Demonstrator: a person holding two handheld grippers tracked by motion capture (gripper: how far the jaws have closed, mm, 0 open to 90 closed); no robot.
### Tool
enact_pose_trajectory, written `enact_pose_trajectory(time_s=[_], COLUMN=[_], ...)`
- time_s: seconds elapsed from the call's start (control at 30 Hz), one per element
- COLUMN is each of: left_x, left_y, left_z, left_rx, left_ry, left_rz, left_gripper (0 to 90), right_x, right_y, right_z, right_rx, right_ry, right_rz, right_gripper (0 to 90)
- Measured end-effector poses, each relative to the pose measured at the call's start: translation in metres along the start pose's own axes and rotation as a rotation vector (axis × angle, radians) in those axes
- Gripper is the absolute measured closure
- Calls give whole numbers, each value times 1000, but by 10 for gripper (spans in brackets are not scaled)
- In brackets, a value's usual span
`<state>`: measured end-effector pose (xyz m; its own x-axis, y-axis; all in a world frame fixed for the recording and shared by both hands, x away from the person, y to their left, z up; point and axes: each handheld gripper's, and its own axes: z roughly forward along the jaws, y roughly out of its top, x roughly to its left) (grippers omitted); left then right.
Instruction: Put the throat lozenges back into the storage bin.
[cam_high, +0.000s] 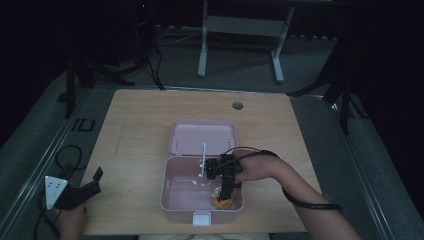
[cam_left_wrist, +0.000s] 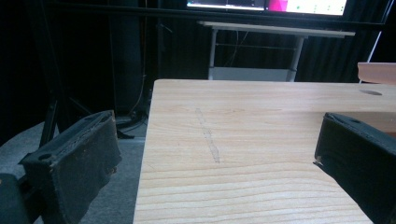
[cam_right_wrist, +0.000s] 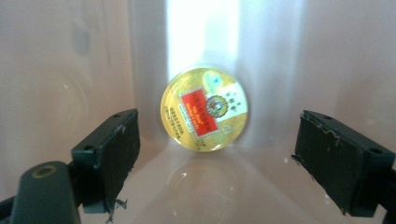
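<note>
Reaching down into a pink box (cam_high: 172, 192) near the front of the wooden table (cam_high: 135, 130), the right gripper (cam_high: 226, 192) hangs over a small round gold thing (cam_high: 222, 202) with a red label. From the high view it's honestly hard to tell what that is, since the gripper and its black cable cover most of it and the room is pretty dim. The right gripper view helps: the gold disc (cam_right_wrist: 204, 109) sits against the pale inside wall of the box, and both black jaws stand wide apart on either side of it, not touching it. The print on the label is too small and blurry to read. The box lid (cam_high: 202, 136) lies flipped open behind the box, and a white latch (cam_high: 201, 218) sticks out at the front edge.

The left gripper (cam_high: 85, 187) sits off at the table's front left corner, well away from the box, with the hand cut off by the frame's bottom edge. Its own view shows the jaws spread apart over bare wood, holding nothing. The background is mostly dark, with just a white table frame (cam_left_wrist: 252, 51) visible.
</note>
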<state>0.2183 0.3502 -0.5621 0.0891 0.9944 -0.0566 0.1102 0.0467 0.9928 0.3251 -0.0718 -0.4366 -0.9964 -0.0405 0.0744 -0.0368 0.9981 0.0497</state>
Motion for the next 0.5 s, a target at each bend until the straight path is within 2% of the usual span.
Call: enact_pose_trajectory(time_s=[0.07, 0.17, 0.23, 0.37, 0.5], left_x=[0, 0, 0, 0, -1], left_y=[0, 0, 0, 0, 0], left_z=[0, 0, 0, 0, 0], left_rx=[0, 1, -1, -1, 0], left_ry=[1, 1, 2, 3, 5], left_rz=[1, 2, 1, 3, 5], left_gripper=[4, 4, 4, 4, 4], right_x=[0, -1, -2, -2, -5], right_y=[-5, -10, -21, -37, -58], right_z=[-9, -17, -28, -44, -62], right_rx=[-43, -67, -110, -196, -315], right_ry=[-19, -30, -40, -105, -166], right_rz=[-2, 15, 35, 63, 109], right_gripper=[130, 126, 124, 124, 124])
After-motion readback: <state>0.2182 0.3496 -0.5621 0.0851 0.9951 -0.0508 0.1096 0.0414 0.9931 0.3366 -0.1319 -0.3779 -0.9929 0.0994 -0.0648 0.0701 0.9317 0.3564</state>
